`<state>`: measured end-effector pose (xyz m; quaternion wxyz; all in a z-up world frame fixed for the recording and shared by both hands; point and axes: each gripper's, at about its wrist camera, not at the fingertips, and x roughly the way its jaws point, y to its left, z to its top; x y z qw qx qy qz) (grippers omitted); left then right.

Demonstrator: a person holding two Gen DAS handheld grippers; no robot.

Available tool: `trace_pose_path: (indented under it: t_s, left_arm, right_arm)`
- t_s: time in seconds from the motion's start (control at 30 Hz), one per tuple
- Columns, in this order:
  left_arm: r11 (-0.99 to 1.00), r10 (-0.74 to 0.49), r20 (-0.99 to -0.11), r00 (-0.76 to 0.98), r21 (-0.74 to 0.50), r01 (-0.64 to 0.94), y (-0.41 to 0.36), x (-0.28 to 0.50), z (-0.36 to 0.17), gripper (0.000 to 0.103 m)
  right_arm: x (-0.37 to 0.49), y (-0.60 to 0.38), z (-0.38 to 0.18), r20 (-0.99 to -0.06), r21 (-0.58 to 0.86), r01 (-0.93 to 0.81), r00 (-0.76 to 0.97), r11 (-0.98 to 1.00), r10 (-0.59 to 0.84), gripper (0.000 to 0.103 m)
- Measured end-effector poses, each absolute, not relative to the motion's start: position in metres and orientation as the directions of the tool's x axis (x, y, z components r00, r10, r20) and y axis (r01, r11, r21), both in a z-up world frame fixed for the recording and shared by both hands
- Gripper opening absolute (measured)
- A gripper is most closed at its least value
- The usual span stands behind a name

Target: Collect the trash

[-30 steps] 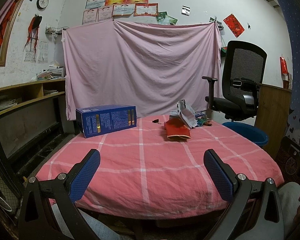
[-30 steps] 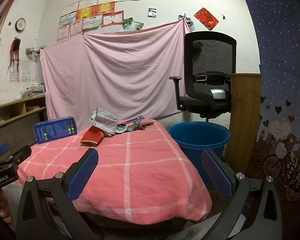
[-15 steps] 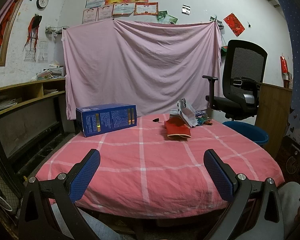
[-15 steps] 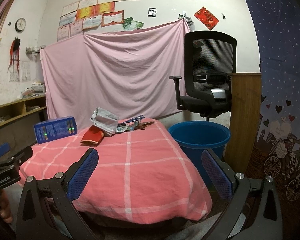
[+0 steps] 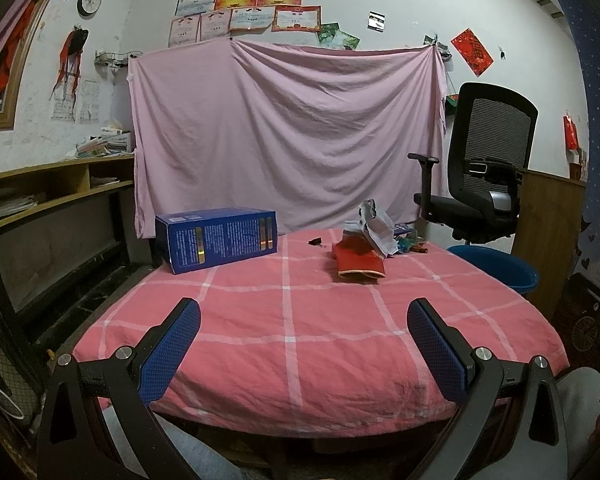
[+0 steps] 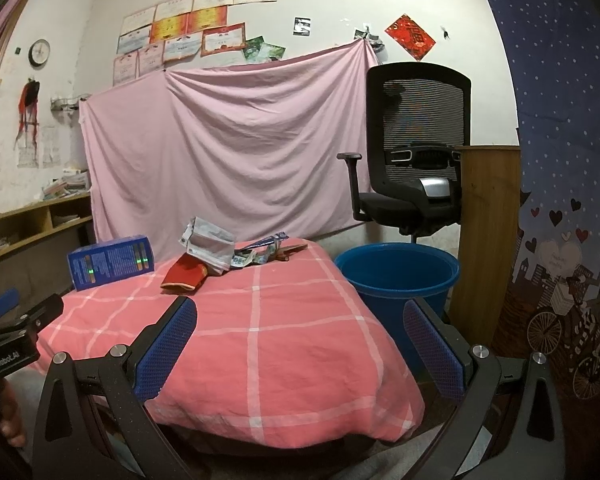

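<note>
Both claws stand wide apart and hold nothing. The left claw [image 5: 303,340] hangs over the near edge of the desk [image 5: 292,320] with the pink checked cloth. The trash lies well ahead of it and a little to its right: a red pouch [image 5: 358,263], a crumpled silver bag [image 5: 376,228] touching it, and small wrappers [image 5: 410,242] behind. From the right claw [image 6: 300,338], the same trash pile [image 6: 210,250] lies ahead to the left, and the blue bucket [image 6: 396,276] stands ahead to the right, beside the desk. A blue box [image 5: 216,240] lies ahead-left of the left claw.
</note>
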<state>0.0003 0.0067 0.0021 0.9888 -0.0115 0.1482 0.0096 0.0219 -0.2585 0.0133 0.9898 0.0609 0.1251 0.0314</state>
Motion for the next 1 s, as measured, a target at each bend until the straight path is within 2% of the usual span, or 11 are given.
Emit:
trace_pose_path:
  t_s: [0.47,1.0]
  left_arm:
    - [0.998,0.033,-0.27,0.962,-0.049,-0.048,0.012,0.007,0.015,0.101]
    - [0.995,0.069,-0.238,0.969,-0.059,-0.085,0.003,0.079,0.046,0.101]
  right_arm:
    - [0.026,-0.26,0.023,-0.242,0.144,-0.057,0.966,0.988,0.091,0.103]
    - [0.083,-0.272,0.06,-0.147,0.088,-0.13,0.979,0.988,0.142,0.103]
